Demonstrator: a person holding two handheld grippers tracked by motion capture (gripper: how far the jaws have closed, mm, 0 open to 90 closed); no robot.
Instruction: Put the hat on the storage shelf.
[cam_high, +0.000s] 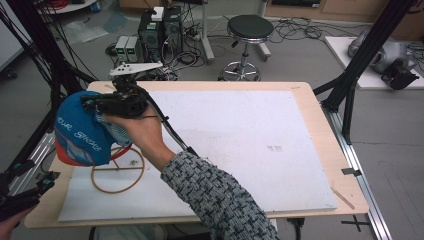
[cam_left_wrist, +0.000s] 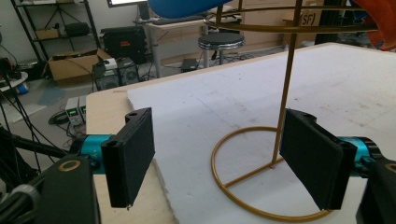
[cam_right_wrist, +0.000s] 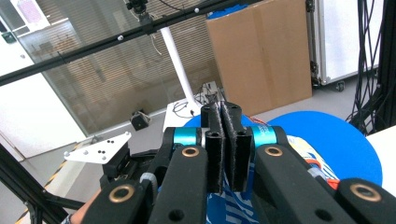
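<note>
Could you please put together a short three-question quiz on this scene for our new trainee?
1. True or false: the right tool has its jaws shut on the blue cap.
2. The left tool is: A) open, near the gold wire stand; B) shut on the stand's upright; C) gripping the cap.
3. What do the gold wire stand and its round base rest on?

Key
1. True: in the right gripper view the jaws are pressed together on the cap's fabric.
2. A: its jaws stand wide apart, touching nothing.
3. The white board lying on the wooden table.
</note>
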